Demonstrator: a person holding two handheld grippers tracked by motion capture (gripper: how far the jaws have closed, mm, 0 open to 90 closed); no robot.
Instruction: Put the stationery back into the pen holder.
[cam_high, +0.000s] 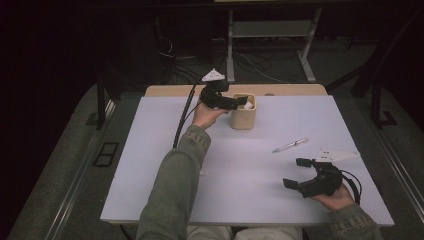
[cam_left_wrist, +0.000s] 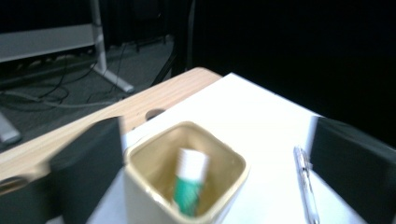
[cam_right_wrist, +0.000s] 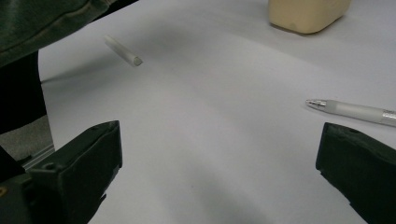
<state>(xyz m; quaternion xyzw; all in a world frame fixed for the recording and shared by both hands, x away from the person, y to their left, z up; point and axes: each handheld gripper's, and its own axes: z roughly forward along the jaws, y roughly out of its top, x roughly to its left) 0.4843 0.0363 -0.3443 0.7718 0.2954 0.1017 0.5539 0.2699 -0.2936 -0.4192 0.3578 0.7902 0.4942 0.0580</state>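
Inside beige cup (cam_left_wrist: 224, 179), green-labelled tube (cam_left_wrist: 189, 184), writing unreadable

The square ceramic cup (cam_high: 243, 117) at the far middle is cream beige, with a paler inside (cam_left_wrist: 219, 163). In it stands a glue stick (cam_left_wrist: 189, 182) with green body and white ribbed cap. The slim pen (cam_high: 291, 145) at the right is silver and translucent white. The flat table board (cam_high: 250, 195) is plain white, its far wooden edge (cam_left_wrist: 154, 100) light brown. Both grippers, left gripper (cam_high: 240, 101) and right gripper (cam_high: 297, 173), are black, with grey plates on top. The sleeve (cam_high: 172, 190) is olive green
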